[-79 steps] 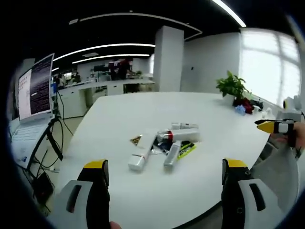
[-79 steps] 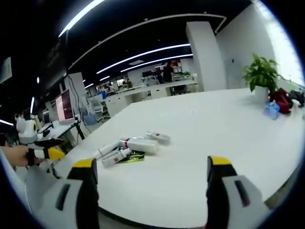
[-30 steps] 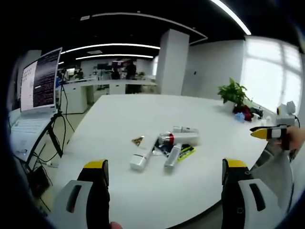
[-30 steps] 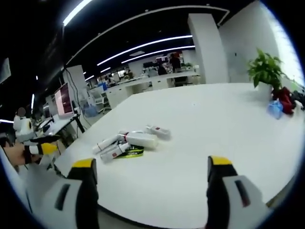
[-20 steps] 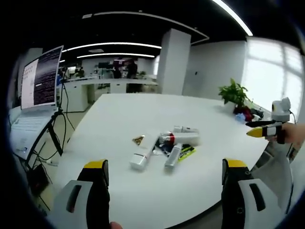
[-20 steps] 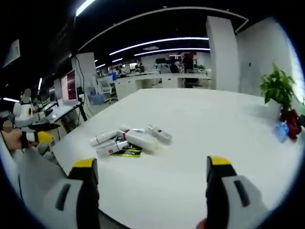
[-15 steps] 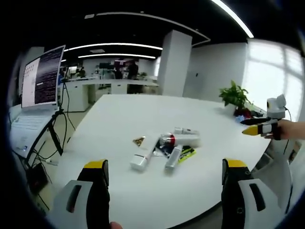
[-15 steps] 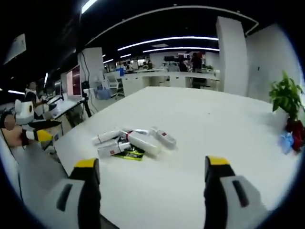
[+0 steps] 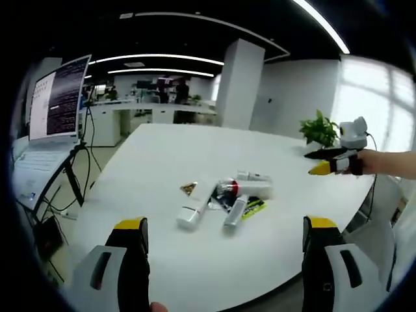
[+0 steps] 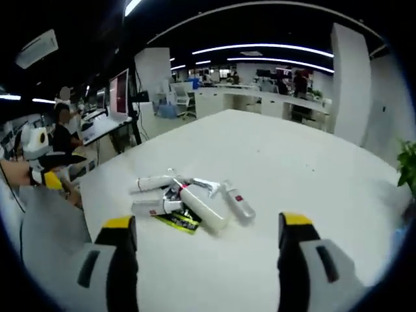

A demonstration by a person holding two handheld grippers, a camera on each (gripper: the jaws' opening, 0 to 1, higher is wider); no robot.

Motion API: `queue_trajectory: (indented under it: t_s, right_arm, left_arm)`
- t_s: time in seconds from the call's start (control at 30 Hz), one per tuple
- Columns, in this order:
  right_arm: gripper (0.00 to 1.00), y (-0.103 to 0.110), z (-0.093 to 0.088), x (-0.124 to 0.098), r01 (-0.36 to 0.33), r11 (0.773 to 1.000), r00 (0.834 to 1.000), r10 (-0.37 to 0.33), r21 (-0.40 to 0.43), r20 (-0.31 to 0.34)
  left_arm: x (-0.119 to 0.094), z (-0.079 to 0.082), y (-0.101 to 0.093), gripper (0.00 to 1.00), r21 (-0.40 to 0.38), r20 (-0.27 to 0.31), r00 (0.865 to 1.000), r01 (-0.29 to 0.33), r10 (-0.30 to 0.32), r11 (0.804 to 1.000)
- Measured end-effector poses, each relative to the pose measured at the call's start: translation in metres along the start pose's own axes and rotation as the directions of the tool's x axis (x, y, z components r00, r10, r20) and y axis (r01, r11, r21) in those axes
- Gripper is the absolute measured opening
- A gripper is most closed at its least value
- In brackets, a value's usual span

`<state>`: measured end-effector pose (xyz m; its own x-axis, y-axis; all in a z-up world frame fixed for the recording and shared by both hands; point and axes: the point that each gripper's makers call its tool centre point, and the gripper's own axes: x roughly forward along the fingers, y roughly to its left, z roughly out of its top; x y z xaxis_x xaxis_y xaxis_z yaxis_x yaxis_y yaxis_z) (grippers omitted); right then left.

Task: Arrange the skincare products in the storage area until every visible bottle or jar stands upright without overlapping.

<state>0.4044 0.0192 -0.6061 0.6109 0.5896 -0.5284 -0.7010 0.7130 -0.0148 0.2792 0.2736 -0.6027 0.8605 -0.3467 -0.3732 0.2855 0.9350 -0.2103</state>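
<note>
Both the left gripper (image 9: 224, 244) and right gripper (image 10: 203, 240) hang wide and empty, well short of the tubes (image 10: 188, 198) lying heaped mid-surface (image 9: 162, 156). Risk: pulling one from the overlapping pile may roll its neighbours away.

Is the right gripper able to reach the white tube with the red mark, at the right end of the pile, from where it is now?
Probably yes. The right gripper is open, and only bare table lies between it and the tube, which lies flat at the pile's edge.
</note>
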Motion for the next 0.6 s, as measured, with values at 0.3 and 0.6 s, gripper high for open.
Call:
queue_trajectory:
  t_s: [0.3, 0.6]
  right_arm:
    - [0.88, -0.001, 0.001, 0.036, -0.092, 0.989, 0.993, 0.082, -0.12, -0.089]
    - [0.76, 0.001, -0.018, 0.075, -0.194, 0.949, 0.96, 0.131, -0.25, -0.245]
  left_arm:
    - [0.001, -0.002, 0.0, 0.97, 0.009, -0.014, 1.0, -0.002, 0.002, 1.0]
    - [0.001, -0.002, 0.004, 0.96, -0.018, -0.013, 1.0, -0.014, 0.014, 1.0]
